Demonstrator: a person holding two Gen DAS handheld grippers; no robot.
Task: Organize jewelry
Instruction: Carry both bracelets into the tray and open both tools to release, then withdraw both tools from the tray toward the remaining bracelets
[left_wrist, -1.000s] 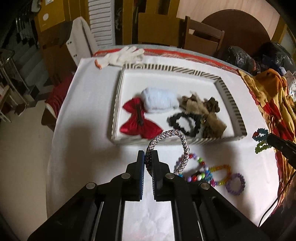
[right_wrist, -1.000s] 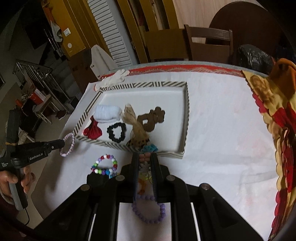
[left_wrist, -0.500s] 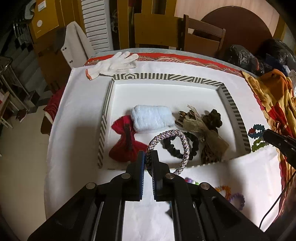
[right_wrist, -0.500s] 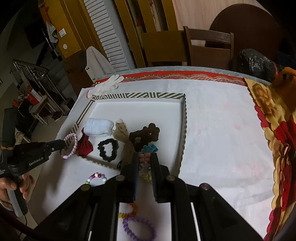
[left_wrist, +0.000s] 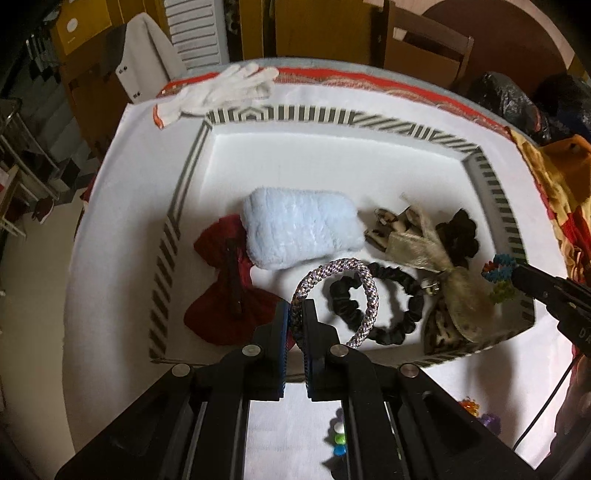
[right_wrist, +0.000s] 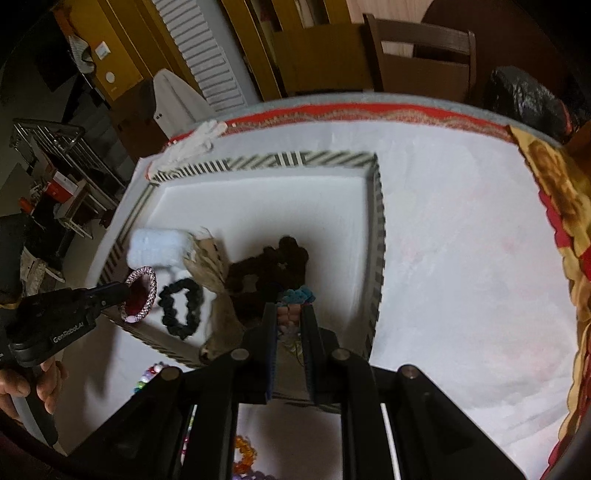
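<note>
A: Where is the left gripper (left_wrist: 295, 314)?

B: It hangs over the near side of the striped tray (left_wrist: 491, 184), its jaws pinching the braided bangle (left_wrist: 364, 280), which stands upright above the black scrunchie (left_wrist: 406, 295). From the right wrist view the same bangle (right_wrist: 142, 295) shows at the tray's near left edge.

A: And the right gripper (right_wrist: 290, 317)?

B: Its jaws are closed on a multicoloured beaded bracelet (right_wrist: 299, 295), teal and pink showing between the fingers. It sits above the tray's near right part, close to the dark brown scrunchie (right_wrist: 273, 266). In the left wrist view that bracelet (left_wrist: 500, 269) pokes out from the gripper tip over the tray's right wall.

A: What already lies in the tray?

B: A red bow (left_wrist: 225, 291) at the left, a pale blue fluffy pouch (left_wrist: 299, 229) just beside it, and a leopard-print bow (left_wrist: 454, 306) at the right.

A: Anything outside?

B: A white glove (left_wrist: 225, 92) touches the far left corner, and bright beads (left_wrist: 338, 439) lie on the white cloth (right_wrist: 461, 240) near the grippers.
</note>
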